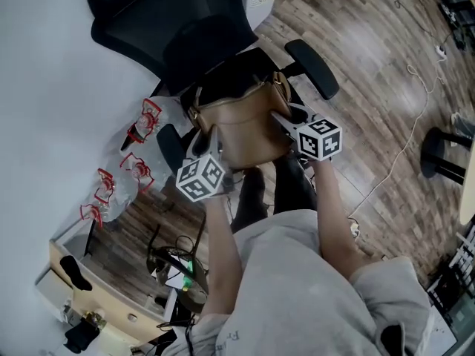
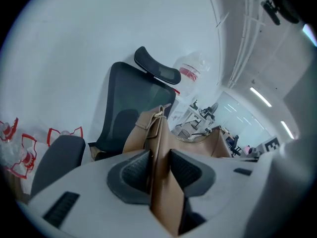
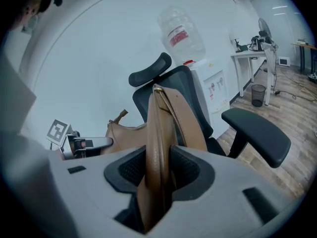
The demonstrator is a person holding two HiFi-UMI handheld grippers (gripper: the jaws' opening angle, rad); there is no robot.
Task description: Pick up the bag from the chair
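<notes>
**Both grippers clamped on the tan bag, one at each end**

The left gripper (image 2: pixel 159 168) is pinching a fold of the bag (image 2: pixel 144 133); the tan leather fills the gap between its ribbed pads (image 2: pixel 134 170), just below the strap buckle. The right gripper (image 3: pixel 159 171) is closed the same way on the opposite end, where the side panel and strap gather into a narrow ridge. Gripping the two ends probably spreads the load and keeps the soft body from folding or swinging; a single grip would likely let it sag and tip its open mouth.

From the head view the bag hangs between the two grippers, over the front of the chair (image 1: pixel 178 21), with the backrest behind it and an armrest (image 1: pixel 313 67) to the right; whether its base touches the seat cannot be told, since the bag hides the seat beneath it. I judge the grasp made and the lift either begun or about to begin; the straps should be watched near the armrests.
</notes>
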